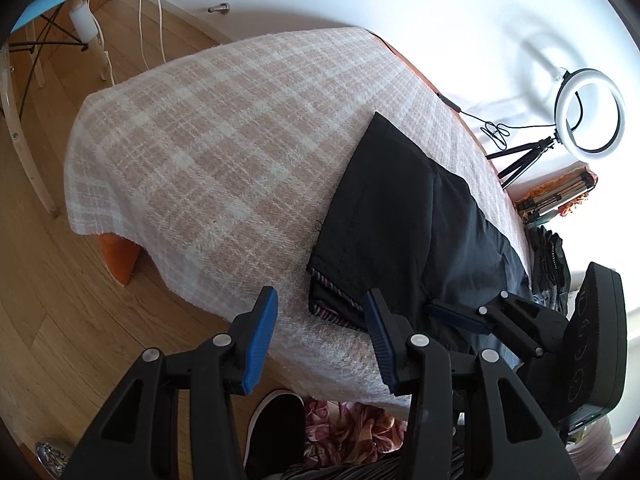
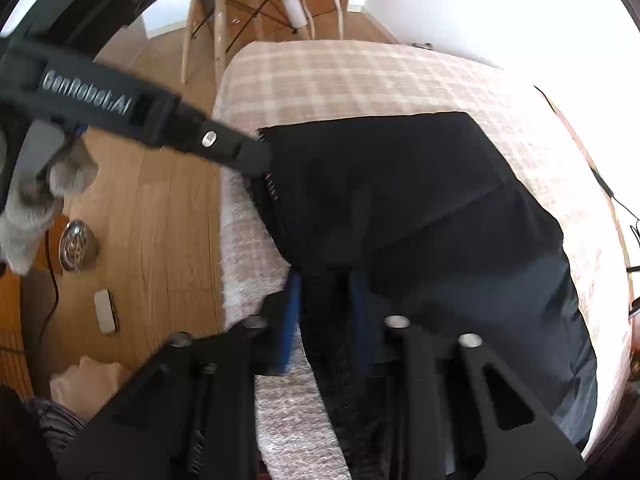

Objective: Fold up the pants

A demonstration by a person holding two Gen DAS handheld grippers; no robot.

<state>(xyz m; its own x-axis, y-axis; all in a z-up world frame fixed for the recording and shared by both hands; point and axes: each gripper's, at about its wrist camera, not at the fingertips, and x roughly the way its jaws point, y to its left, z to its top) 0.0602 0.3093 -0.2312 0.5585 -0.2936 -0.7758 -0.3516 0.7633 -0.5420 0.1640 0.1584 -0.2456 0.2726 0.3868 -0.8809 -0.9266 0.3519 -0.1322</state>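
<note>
Black pants (image 1: 404, 220) lie partly folded on the right side of a table under a pink and white checked blanket (image 1: 224, 140); their striped inner waistband shows at the near edge. My left gripper (image 1: 320, 332) is open and empty just in front of that edge. In the left wrist view my right gripper (image 1: 460, 316) lies low on the pants to the right. In the right wrist view the pants (image 2: 400, 184) fill the middle, and my right gripper (image 2: 326, 312) stands open with dark fabric between its blue fingers (image 2: 290, 312). The left gripper's body (image 2: 168, 120) reaches in from the upper left.
A ring light on a tripod (image 1: 588, 116) stands at the table's far right with a cable. A blue-topped chair (image 2: 256, 4) is beyond the table. Wooden floor (image 1: 52, 288) lies left, with a small white object (image 2: 105, 311) and a round metal piece (image 2: 76, 244).
</note>
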